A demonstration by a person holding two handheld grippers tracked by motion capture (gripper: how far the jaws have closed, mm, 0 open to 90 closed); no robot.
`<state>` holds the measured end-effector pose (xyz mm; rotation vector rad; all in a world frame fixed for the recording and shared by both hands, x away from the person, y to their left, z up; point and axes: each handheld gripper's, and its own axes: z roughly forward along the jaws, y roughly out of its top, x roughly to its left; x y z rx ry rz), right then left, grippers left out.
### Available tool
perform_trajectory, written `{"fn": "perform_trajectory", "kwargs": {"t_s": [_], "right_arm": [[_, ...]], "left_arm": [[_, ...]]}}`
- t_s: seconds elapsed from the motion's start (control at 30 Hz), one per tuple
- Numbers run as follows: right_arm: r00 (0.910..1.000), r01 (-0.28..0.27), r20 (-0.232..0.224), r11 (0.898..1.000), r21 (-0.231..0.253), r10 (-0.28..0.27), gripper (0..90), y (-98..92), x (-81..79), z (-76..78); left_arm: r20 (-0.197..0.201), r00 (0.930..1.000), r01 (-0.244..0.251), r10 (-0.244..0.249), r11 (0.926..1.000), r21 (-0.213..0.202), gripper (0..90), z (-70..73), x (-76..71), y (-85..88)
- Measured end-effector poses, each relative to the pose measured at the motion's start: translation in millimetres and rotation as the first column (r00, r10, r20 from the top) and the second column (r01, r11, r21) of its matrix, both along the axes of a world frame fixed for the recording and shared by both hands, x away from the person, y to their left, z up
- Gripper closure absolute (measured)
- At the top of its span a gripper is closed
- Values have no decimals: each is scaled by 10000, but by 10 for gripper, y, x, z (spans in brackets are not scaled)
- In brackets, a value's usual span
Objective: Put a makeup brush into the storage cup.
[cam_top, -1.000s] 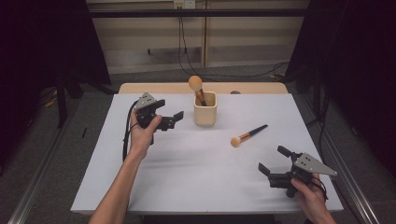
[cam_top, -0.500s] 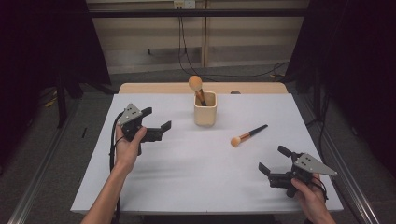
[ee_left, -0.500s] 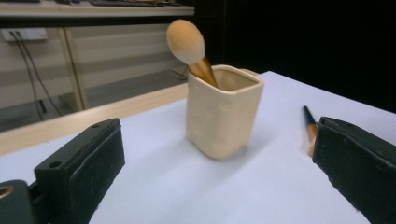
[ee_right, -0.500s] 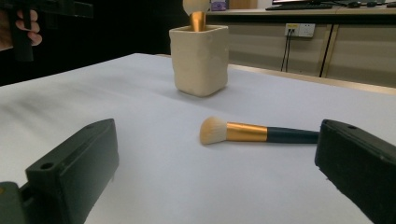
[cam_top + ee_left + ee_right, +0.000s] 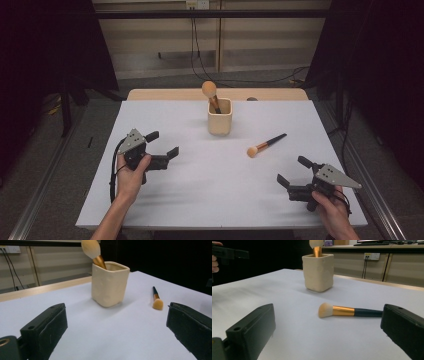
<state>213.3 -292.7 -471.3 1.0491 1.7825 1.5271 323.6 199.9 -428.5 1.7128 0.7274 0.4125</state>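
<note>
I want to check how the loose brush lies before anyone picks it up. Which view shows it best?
The right gripper view: the loose brush lies flat and side-on, close between the open jaws, bristles toward the cup. The high view shows it small and diagonal; the left gripper view shows it foreshortened, bristles nearest.

Left claw (image 5: 162, 145) is matte black, blocky, with a grey three-cornered plate on top and a black cable looping down past the wrist at 7 o'clock. Its jaws are thick rectangular slabs with a small round hole in the near one. Right claw (image 5: 291, 171) matches: black body, grey triangular plate, same slab jaws with a hole. Both forearms are bare, no sleeves.
</note>
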Motion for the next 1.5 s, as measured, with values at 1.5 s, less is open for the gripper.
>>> {"fn": "perform_trajectory", "kwargs": {"t_s": [1.5], "right_arm": [[9999, 99, -126, 9999, 103, -98, 0, -40, 43, 12]], "left_arm": [[220, 9872, -1583, 1578, 9870, 268, 19, -308, -762, 563]]}}
